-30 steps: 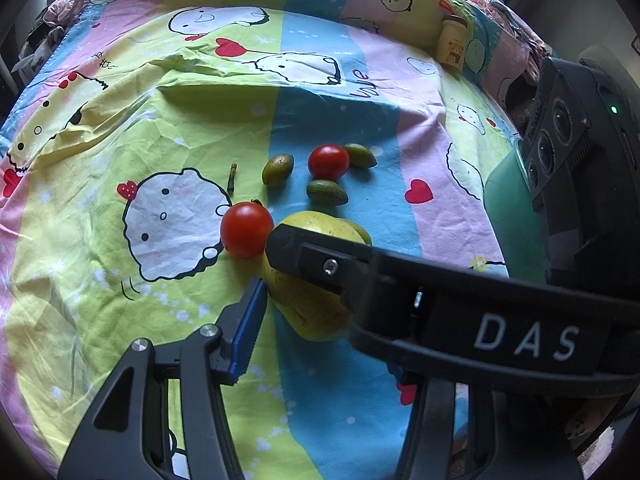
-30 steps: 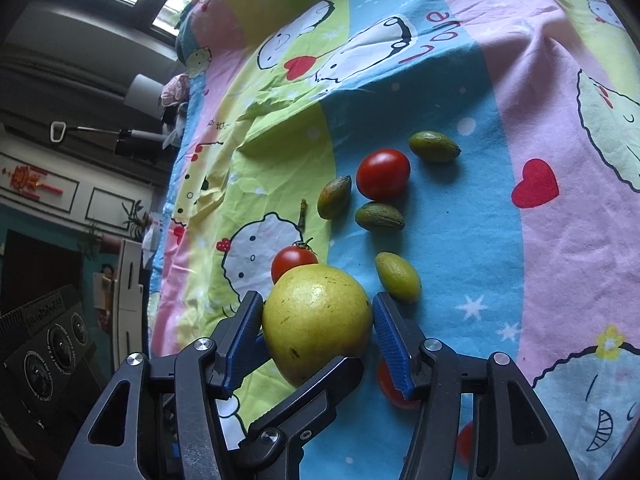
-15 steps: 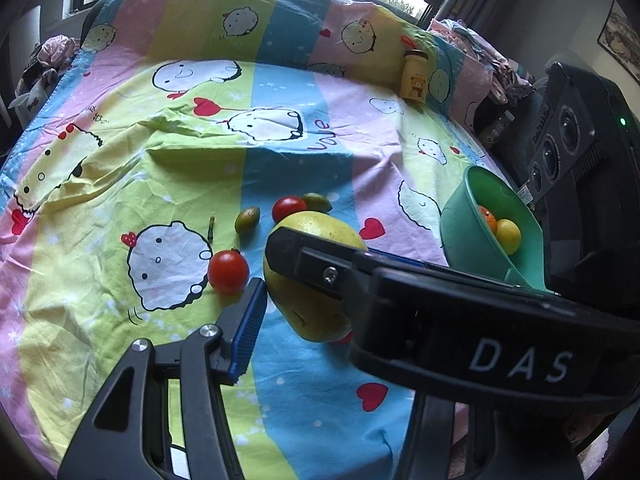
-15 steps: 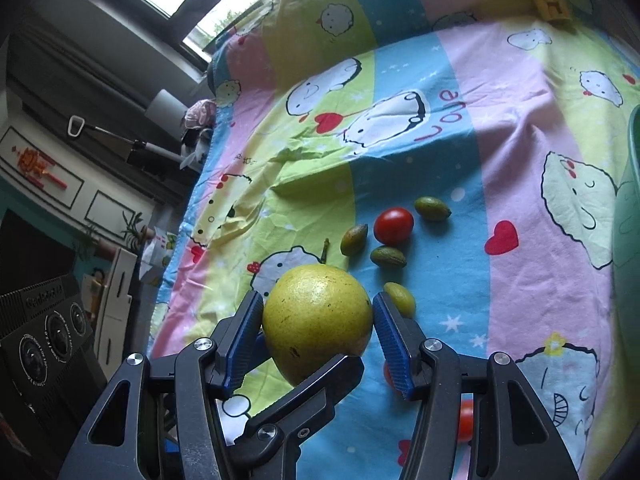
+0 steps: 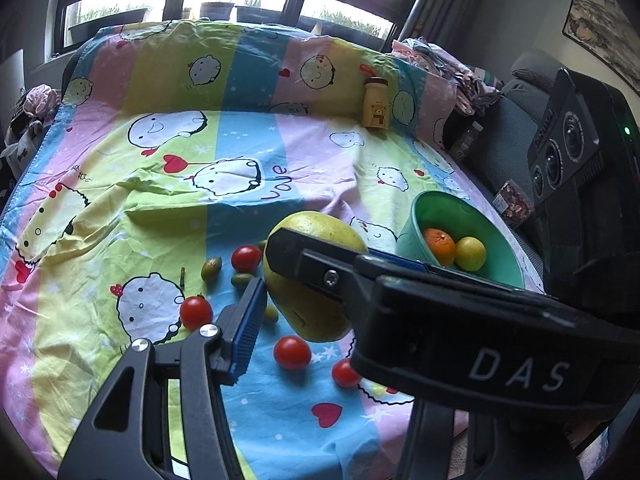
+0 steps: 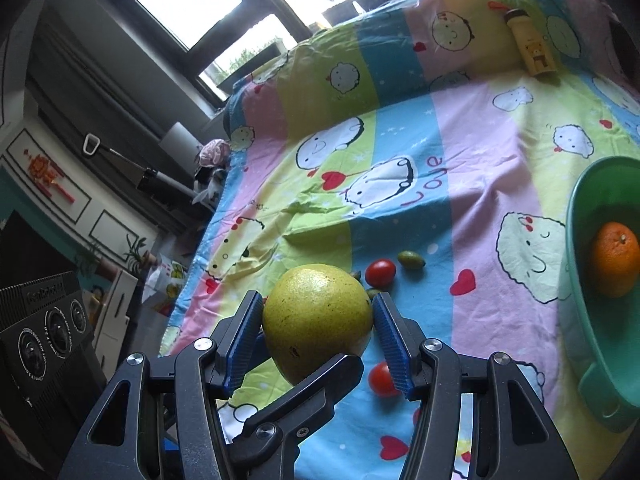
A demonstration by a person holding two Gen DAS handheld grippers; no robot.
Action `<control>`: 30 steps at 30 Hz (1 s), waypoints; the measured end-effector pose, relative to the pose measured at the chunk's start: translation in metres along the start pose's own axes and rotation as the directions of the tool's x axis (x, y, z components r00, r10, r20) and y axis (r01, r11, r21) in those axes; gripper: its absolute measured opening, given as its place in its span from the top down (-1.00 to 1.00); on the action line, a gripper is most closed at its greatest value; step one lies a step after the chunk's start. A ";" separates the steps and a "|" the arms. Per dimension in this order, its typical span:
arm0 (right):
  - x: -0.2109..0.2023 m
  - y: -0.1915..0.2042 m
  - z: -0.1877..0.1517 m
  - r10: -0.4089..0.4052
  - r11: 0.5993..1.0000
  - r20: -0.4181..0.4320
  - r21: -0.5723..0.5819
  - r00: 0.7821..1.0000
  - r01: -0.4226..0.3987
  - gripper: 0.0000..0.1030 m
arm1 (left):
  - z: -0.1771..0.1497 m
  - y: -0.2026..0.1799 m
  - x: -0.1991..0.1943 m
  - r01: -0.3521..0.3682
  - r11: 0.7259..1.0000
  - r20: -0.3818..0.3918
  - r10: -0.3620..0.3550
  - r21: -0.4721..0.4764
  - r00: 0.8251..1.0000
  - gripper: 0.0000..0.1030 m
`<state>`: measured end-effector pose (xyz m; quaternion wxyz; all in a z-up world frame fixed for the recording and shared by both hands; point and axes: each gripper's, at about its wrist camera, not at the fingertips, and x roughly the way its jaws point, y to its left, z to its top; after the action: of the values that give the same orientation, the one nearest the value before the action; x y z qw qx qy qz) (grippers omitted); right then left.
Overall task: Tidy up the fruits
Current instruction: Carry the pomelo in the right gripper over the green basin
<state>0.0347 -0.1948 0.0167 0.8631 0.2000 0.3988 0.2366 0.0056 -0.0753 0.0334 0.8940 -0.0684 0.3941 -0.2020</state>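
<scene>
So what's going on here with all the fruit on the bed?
A person with a handheld gripper in each hand is sorting fruit on a cartoon-print bedsheet. The right gripper is clamped on a large yellow-green pomelo, which hangs clear above the sheet, and the left gripper has its fingers alongside the same fruit. A green bowl nearby holds an orange and a lemon. Several cherry tomatoes and small green fruits lie loose on the sheet.

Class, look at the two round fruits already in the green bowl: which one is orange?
The orange, left of the yellow fruit in the bowl.
</scene>
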 end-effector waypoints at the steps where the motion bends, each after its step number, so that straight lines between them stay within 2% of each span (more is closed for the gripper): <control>1: -0.004 -0.001 0.001 0.000 1.000 0.011 0.001 1.000 0.000 -0.14 | 0.001 -0.004 -0.001 0.001 1.000 0.005 -0.001 0.009 1.000 -0.02; 11: -0.044 -0.017 0.006 0.010 0.999 0.109 0.030 0.994 -0.013 -0.14 | 0.014 -0.043 -0.006 0.010 0.995 0.053 -0.015 0.104 0.998 -0.02; 30: -0.101 -0.058 0.010 -0.050 0.992 0.249 0.125 0.967 0.019 -0.14 | 0.028 -0.101 0.005 0.097 0.975 0.081 -0.115 0.201 0.990 -0.02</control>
<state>-0.0005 -0.3003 0.0518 0.8969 0.2740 0.3030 0.1695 -0.0015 -0.1706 0.0774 0.9016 -0.0099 0.3264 -0.2839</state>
